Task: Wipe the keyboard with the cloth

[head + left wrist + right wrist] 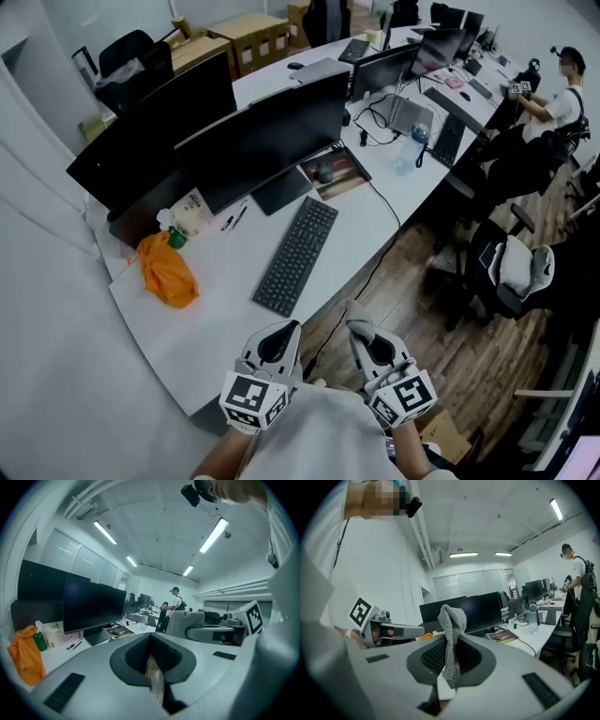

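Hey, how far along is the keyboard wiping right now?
Done: the grey knitted cloth is picked up, pinched in the right gripper. In hand: both grippers hover at the near edge of the white desk, short of the black keyboard; the left gripper is shut and empty. Left: bring the cloth onto the keys and wipe.

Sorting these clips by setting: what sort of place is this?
Most likely an open-plan office: a long white desk carrying large monitors and a keyboard, with swivel chairs alongside and more workstations behind.
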A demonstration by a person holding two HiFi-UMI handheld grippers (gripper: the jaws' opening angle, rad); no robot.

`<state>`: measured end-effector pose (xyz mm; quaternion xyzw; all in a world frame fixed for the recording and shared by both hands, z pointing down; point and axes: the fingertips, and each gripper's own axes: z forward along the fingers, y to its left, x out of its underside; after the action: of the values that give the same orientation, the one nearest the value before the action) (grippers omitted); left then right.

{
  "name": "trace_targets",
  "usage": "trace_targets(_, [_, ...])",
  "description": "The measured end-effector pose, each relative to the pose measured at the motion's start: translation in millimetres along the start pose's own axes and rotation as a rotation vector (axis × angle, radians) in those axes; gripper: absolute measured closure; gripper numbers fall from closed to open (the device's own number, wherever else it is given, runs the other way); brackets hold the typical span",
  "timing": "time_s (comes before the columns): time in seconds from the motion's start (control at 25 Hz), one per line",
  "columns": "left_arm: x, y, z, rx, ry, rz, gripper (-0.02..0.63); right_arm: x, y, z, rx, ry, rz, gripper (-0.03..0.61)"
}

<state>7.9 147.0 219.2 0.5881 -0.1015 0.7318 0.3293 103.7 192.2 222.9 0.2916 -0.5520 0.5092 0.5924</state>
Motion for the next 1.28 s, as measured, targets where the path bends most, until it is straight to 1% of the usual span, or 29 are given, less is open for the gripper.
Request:
trace_targets(0.12, [-8.4, 19.1, 9.1, 0.016, -0.002, -0.015, 0.595, -8.6, 0.0, 26.0, -0.007, 0.016, -0.008, 0.560])
trace_targets(0.24, [-12.6, 45.0, 17.7, 0.029, -0.001, -0.003, 0.595, -5.0, 7.2, 56.5, -0.069, 0.075, 0.005, 0.549])
trace_targets(0.28, [-14.5, 54.5, 20.7, 0.034, -0.002, 0.003, 0.595, -3.9, 9.2, 66.8, -0.078, 0.089, -0.001, 0.548])
trace_targets(0.44, [-22.0, 78.7, 31.1, 0.065, -0.014, 0.012, 0.595, -1.8, 10.1, 94.7, -0.076, 0.127, -0.040, 0.548])
trace_targets(0.52, [-22.4, 89.6, 36.7, 0.068, -0.014, 0.005, 0.595, 2.7, 6.5, 105.4, -0.071, 0.143, -0.057, 0.548])
trace_targets(0.68, [-19.7, 103.4, 44.8, 0.039, -0.016, -0.035, 0.595, 13.5, -9.4, 114.7, -0.052, 0.180, -0.074, 0.548])
trace_targets(0.84, [-20.4, 112.1, 55.9, -0.005, -0.007, -0.037, 0.595, 11.3, -32.6, 129.4, -0.056, 0.160, -0.065, 0.548])
trace_targets(1.0, [-18.0, 117.5, 67.0, -0.055, 0.004, -0.045, 0.595, 10.8, -61.3, 143.6, -0.065, 0.145, -0.027, 0.548])
trace_targets(1.12, [-13.1, 120.9, 78.8, -0.080, 0.019, -0.045, 0.595, 17.3, -86.6, 158.1, -0.069, 0.174, -0.057, 0.548])
trace_targets(1.28, [-2.6, 127.0, 92.2, -0.142, 0.041, -0.050, 0.595, 22.9, -116.6, 180.1, -0.088, 0.205, -0.095, 0.548])
